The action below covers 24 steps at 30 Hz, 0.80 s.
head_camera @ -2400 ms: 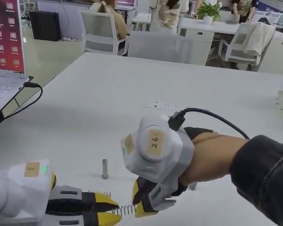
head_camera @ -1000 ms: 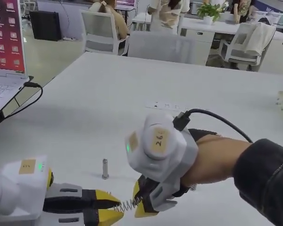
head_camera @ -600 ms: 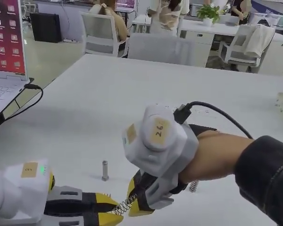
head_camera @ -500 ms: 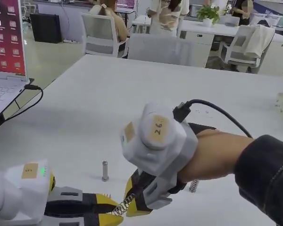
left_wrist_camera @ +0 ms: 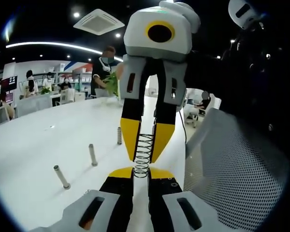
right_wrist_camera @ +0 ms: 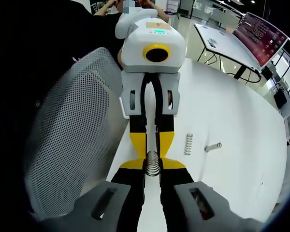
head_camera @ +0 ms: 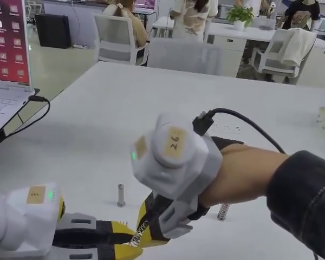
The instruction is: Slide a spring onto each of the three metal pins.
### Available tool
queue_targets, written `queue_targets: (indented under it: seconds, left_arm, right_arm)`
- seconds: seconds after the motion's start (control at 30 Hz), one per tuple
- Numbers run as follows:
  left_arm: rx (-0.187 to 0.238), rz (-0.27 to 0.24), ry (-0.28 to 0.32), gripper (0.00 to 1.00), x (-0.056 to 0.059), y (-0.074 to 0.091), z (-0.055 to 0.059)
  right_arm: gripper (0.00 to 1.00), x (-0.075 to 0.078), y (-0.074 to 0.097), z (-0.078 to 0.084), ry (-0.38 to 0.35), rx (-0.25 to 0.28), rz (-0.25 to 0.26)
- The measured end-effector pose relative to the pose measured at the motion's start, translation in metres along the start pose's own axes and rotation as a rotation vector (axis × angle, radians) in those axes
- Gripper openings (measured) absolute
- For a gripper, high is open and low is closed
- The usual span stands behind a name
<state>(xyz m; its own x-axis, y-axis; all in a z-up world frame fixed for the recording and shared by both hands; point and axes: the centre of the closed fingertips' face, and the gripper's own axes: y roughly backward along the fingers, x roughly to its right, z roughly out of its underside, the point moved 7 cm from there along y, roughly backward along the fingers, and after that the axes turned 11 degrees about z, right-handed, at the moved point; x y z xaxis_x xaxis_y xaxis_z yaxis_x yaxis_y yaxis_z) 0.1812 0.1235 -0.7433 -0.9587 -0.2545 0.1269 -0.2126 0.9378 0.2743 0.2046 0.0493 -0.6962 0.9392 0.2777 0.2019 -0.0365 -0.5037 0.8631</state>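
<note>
A small steel spring [head_camera: 136,234] is stretched between the two grippers just above the white table [head_camera: 124,119]. In the head view my left gripper [head_camera: 127,241] comes in from the bottom left and my right gripper [head_camera: 143,229] meets it from the right. In the left gripper view my left gripper [left_wrist_camera: 141,172] is shut on one end of the spring [left_wrist_camera: 144,151], and the right gripper [left_wrist_camera: 144,157] pinches the other end. The right gripper view has that gripper [right_wrist_camera: 153,165] shut on the coil [right_wrist_camera: 153,162]. Three upright pins stand nearby: two bare [left_wrist_camera: 62,177] [left_wrist_camera: 92,154], and a far one [left_wrist_camera: 119,136] wearing a spring.
A loose spring [right_wrist_camera: 188,144] lies on the table beside a pin [right_wrist_camera: 212,146]. A bare pin [head_camera: 120,195] stands just behind the jaws, and a spring-covered pin [head_camera: 222,212] stands under the person's wrist. A laptop [head_camera: 5,59] and its cable [head_camera: 21,124] sit at the far left.
The right gripper has shifted left towards the left gripper, so the spring between them is shorter and steeper. The left gripper has hardly moved.
</note>
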Motion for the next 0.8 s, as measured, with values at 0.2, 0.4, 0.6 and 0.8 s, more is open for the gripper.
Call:
queue_targets:
  seconds: [0.2,0.4,0.6,0.8]
  left_arm:
    - [-0.004,-0.002,-0.001,0.03,-0.0005,-0.0002,0.0008]
    - [-0.006,-0.001,0.0,0.03,-0.0003,-0.0015,0.0009]
    - [-0.007,-0.003,0.005,0.03,-0.0006,-0.0018,0.0016]
    - [-0.016,-0.005,0.01,0.05,-0.0006,-0.002,0.0029]
  right_arm:
    - [0.08,0.0003,-0.0014,-0.0024,0.006,-0.004,0.0]
    - [0.08,-0.0001,-0.0017,-0.0032,0.012,-0.006,0.0]
    - [0.08,0.0004,-0.0025,-0.0025,0.016,-0.011,-0.001]
    - [0.08,0.001,-0.0024,-0.0035,0.022,-0.011,0.0]
